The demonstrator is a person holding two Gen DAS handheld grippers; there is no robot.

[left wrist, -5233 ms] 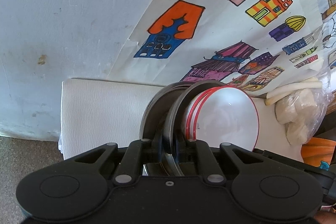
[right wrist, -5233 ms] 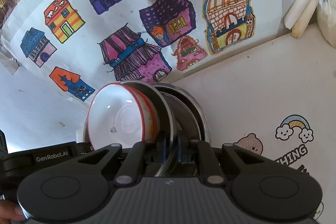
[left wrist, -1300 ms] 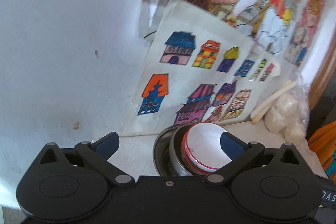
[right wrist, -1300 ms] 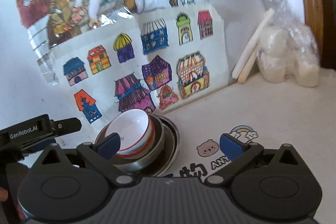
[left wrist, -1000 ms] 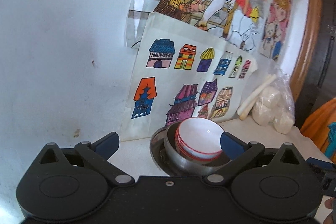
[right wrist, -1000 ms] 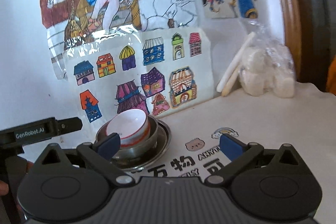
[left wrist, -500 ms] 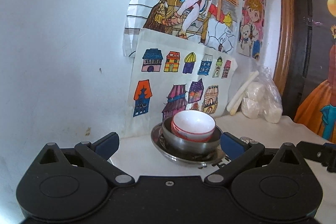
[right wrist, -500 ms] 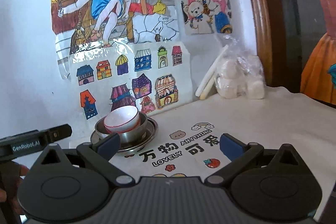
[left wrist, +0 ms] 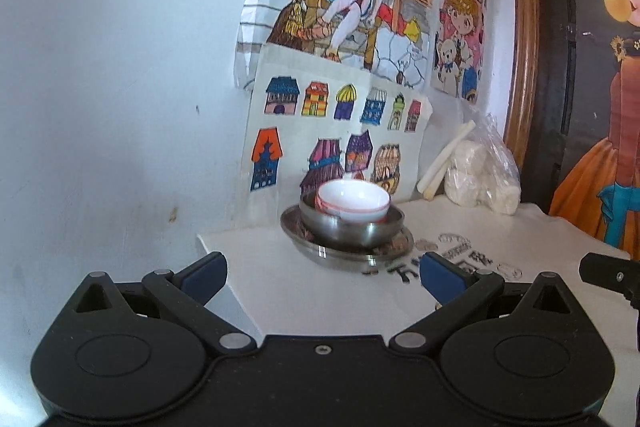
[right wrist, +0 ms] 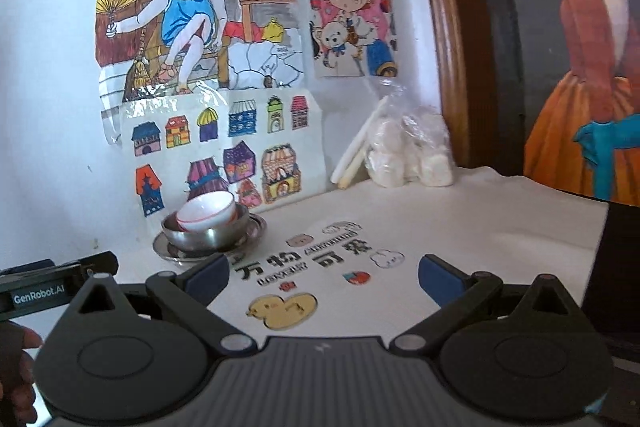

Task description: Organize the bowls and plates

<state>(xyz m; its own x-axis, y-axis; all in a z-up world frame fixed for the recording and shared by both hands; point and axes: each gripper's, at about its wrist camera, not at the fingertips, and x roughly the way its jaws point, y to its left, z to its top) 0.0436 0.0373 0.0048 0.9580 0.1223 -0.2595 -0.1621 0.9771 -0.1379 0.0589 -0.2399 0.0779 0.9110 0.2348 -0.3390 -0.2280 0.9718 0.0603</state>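
Observation:
A white bowl with a red rim (left wrist: 354, 201) (right wrist: 206, 211) sits tilted inside a steel bowl (left wrist: 352, 227) (right wrist: 208, 233), which sits on a steel plate (left wrist: 344, 251) (right wrist: 172, 251). The stack stands at the table's back left, against the wall. My left gripper (left wrist: 322, 273) is open and empty, held back from the stack. My right gripper (right wrist: 324, 275) is open and empty, over the printed cloth to the right of the stack.
A white tablecloth (right wrist: 460, 227) with printed characters covers the table. A plastic bag of white lumps (right wrist: 408, 151) (left wrist: 480, 175) and two white sticks (right wrist: 356, 155) lean at the back wall. Drawings hang on the wall. The table's left edge (left wrist: 224, 267) is near the stack.
Both grippers let go of the steel plate's rim, opened and pulled back from the stack. The stack now rests on the table and looks smaller in both views.

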